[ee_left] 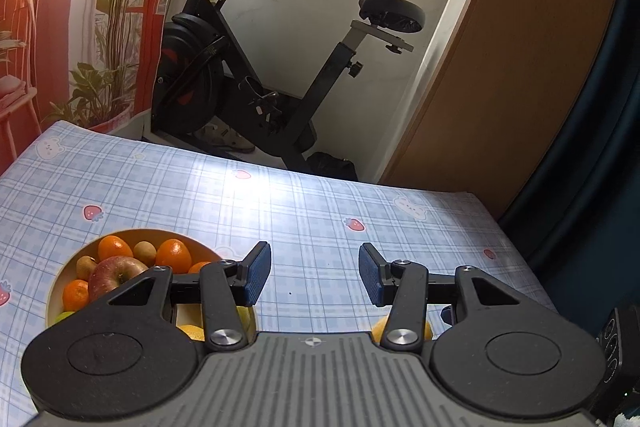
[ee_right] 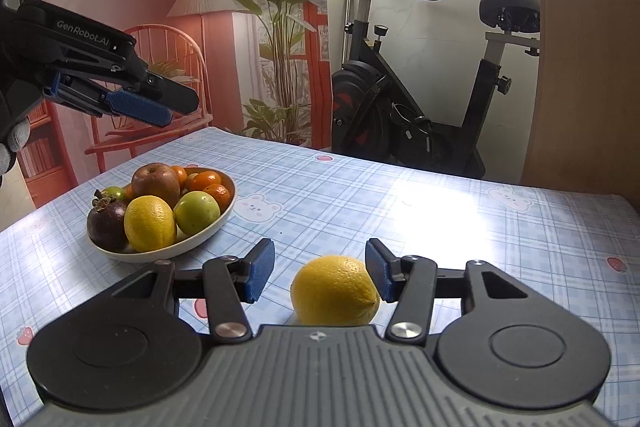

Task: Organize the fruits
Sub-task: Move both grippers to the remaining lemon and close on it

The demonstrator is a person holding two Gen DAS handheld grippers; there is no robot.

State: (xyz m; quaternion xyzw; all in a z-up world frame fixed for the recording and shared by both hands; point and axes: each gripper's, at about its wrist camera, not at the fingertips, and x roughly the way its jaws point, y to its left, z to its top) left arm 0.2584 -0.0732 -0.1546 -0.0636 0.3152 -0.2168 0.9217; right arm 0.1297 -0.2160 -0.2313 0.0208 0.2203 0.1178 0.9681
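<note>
A shallow cream bowl (ee_right: pixel 224 223) sits on the blue checked tablecloth, heaped with fruit. At its near edge lie a dark purple mangosteen (ee_right: pixel 107 223) with its stem cap up, a yellow lemon (ee_right: pixel 150 223) touching it, and a green round fruit (ee_right: pixel 197 213) beside the lemon. Behind them rests a reddish-brown apple (ee_right: pixel 156 183), stem hollow upward, with several small oranges (ee_right: pixel 206 181) packed along the far rim and another small green fruit (ee_right: pixel 114 193) at the left. A second lemon (ee_right: pixel 335 290) lies alone on the cloth, apart from the bowl to its right, on its side with the pointed tip toward the right.
</note>
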